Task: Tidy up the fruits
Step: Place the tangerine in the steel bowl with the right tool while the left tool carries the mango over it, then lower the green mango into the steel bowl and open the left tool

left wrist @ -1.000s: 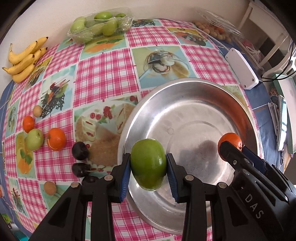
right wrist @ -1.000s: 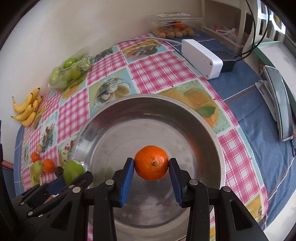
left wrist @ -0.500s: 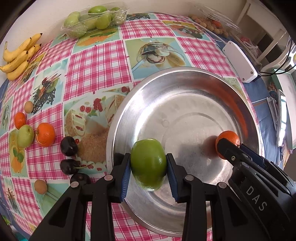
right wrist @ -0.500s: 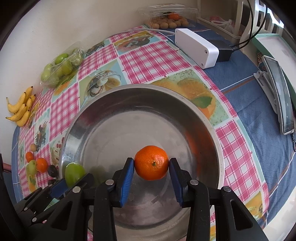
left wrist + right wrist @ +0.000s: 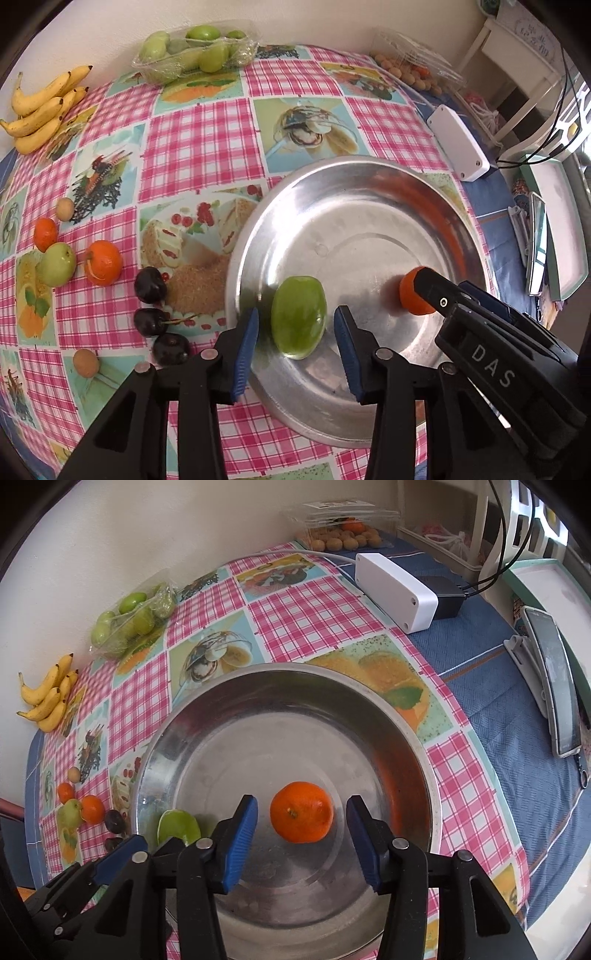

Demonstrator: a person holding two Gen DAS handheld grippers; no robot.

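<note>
A green fruit lies in the big steel bowl, between the blue pads of my left gripper. Its jaws are opening and no longer touch the fruit. In the right wrist view an orange mandarin rests on the bowl's floor between the pads of my right gripper, whose jaws are also opening with gaps on both sides. The right gripper's body half hides the mandarin in the left wrist view. The green fruit shows at lower left in the right wrist view.
Left of the bowl lie two mandarins, a green apple, three dark cherries and small brown fruits. Bananas and a tray of green fruit sit by the wall. A white box and a phone lie right.
Both grippers have opened and let go: the green fruit and the mandarin now sit loose in the bowl. The left gripper has drawn back a little from the table.
</note>
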